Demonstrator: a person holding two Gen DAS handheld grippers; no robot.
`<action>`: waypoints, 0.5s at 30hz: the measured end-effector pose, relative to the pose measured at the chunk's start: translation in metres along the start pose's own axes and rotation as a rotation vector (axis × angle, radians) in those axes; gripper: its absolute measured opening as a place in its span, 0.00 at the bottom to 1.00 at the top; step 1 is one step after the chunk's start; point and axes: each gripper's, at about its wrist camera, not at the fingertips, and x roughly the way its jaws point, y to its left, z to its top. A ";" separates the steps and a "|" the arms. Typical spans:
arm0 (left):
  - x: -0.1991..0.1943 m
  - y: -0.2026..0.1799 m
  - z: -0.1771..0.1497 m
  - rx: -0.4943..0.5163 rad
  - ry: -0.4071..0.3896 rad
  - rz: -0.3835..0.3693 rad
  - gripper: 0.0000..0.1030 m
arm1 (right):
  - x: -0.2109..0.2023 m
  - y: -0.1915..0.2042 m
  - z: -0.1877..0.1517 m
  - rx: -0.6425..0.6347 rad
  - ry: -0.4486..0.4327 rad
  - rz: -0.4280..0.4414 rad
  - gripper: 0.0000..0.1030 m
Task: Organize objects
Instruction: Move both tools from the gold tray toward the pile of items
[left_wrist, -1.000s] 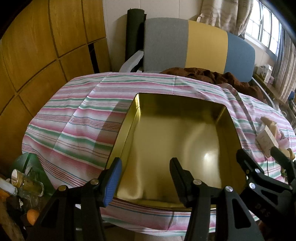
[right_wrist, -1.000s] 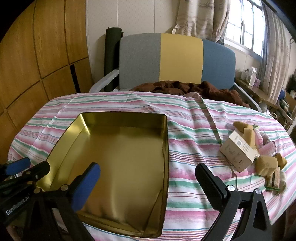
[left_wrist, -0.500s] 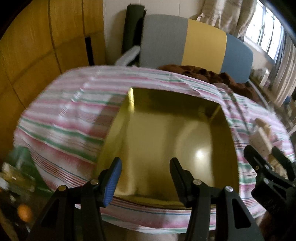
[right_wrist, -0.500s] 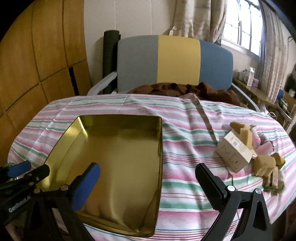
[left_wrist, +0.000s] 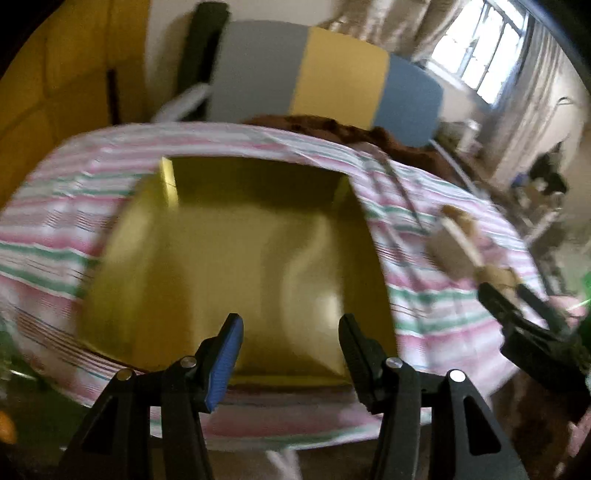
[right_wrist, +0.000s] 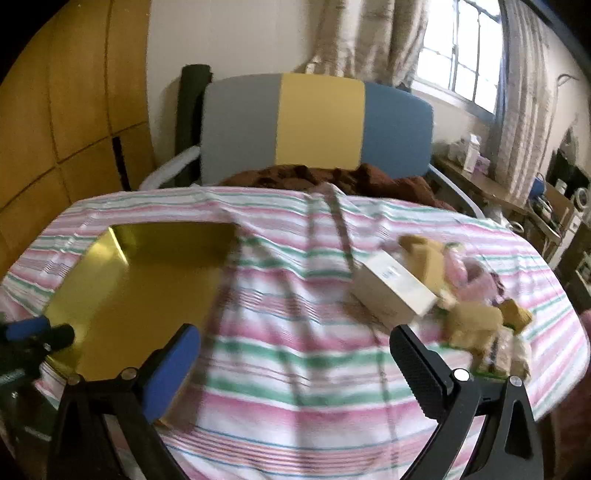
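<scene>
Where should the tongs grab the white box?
Probably across the white box's two long sides, coming down from above. It lies flat and tilted on the striped cloth, narrow enough for the open right tongs. The tan blocks crowd its far end.

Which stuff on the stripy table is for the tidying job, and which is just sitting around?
For the job:
- gold tin, nothing in it yet
- white box
- tan blocks
- pink packet
- left gripper and right gripper, both open, holding nothing

Just lying about:
- striped tablecloth
- chair
- brown blanket
</scene>
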 end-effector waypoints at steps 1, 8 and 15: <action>0.003 -0.004 -0.003 -0.005 0.015 -0.031 0.53 | -0.001 -0.011 -0.004 0.022 0.000 0.008 1.00; 0.011 -0.038 -0.020 0.040 0.060 -0.098 0.54 | -0.007 -0.109 -0.039 0.226 -0.025 -0.051 0.93; 0.018 -0.061 -0.022 0.053 0.104 -0.185 0.56 | -0.009 -0.218 -0.067 0.405 -0.059 -0.216 0.88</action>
